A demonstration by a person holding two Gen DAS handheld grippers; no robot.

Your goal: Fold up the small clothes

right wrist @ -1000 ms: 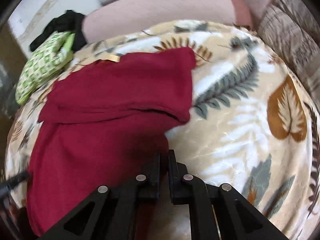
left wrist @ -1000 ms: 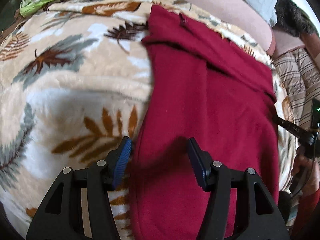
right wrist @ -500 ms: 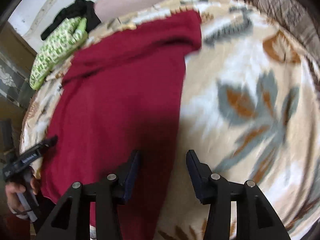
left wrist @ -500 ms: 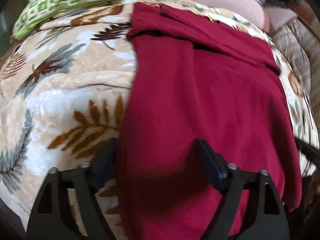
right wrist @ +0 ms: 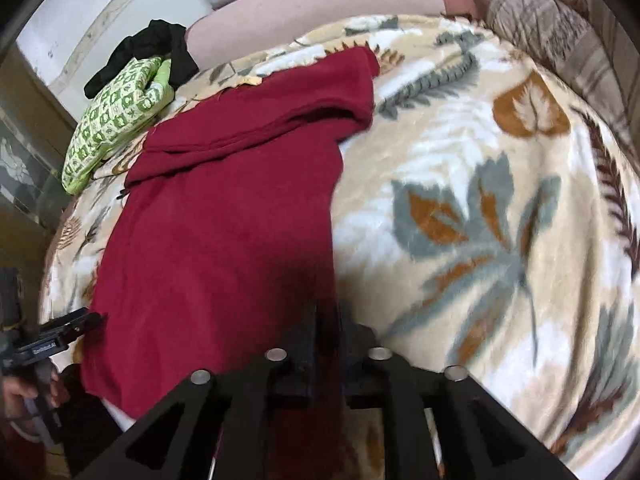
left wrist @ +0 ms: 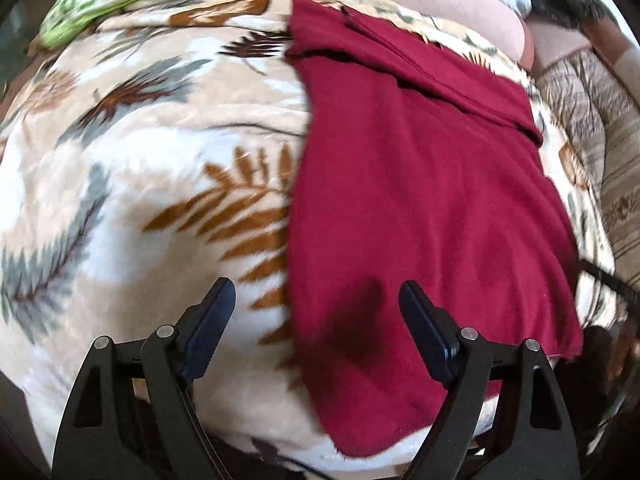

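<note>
**Red garment flat on the leaf blanket**

The left gripper [left wrist: 316, 300] stands wide open and empty over the near left edge of the red garment [left wrist: 420, 200]. The right gripper [right wrist: 328, 320] is nearly closed on the garment's near right edge. The garment lies on the blanket [right wrist: 480, 200].

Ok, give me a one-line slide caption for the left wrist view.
Open left gripper above the near edge of a red garment spread on a leaf-print blanket.

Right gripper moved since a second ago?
Yes. The right gripper drew back toward the near edge; the orange leaf print now lies farther ahead of it.
</note>
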